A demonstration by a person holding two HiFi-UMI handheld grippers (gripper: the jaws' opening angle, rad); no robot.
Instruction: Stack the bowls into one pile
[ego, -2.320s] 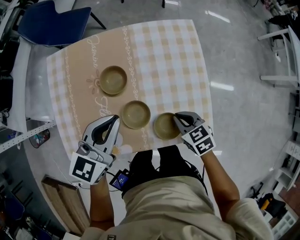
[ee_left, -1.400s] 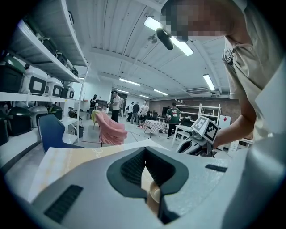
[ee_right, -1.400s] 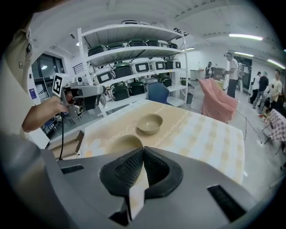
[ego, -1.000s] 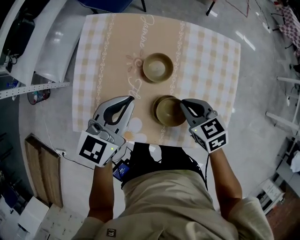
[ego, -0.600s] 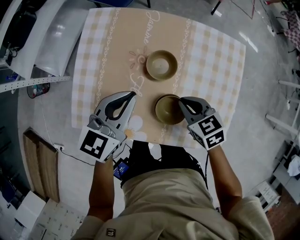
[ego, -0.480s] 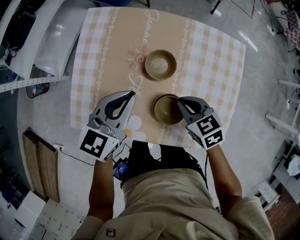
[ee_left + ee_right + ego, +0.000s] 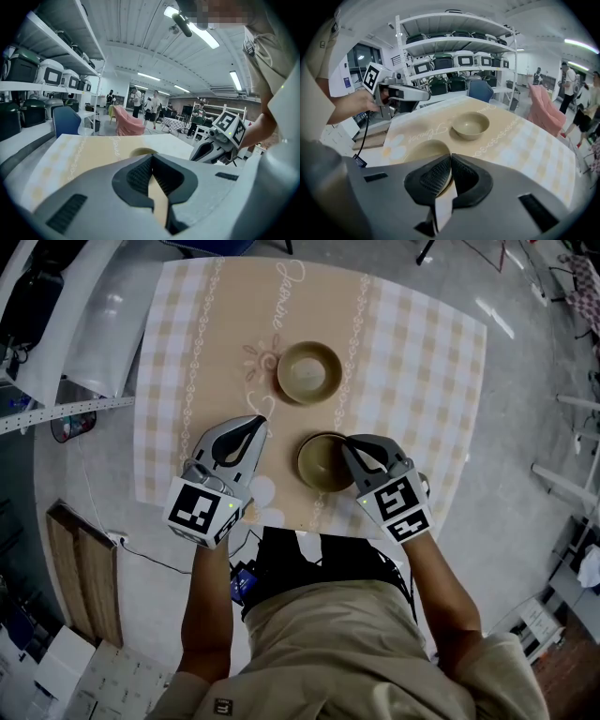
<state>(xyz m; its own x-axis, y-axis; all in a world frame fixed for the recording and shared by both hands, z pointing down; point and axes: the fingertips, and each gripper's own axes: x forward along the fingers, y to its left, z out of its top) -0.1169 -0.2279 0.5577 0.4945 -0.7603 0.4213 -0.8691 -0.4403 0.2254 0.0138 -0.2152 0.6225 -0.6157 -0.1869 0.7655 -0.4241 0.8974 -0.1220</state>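
One rim pinch was all the right gripper (image 7: 348,446) had on the near bowl (image 7: 319,465), the left gripper (image 7: 253,424) pressed together on nothing beside it, so lifting toward the far bowl (image 7: 309,371) could tip it loose.

Tan far bowl (image 7: 308,372) and near bowl (image 7: 323,462), both upright, empty, close, not touching.

Left gripper (image 7: 255,421) jaws together; right gripper (image 7: 349,445) pinching bowl (image 7: 321,463) rim.
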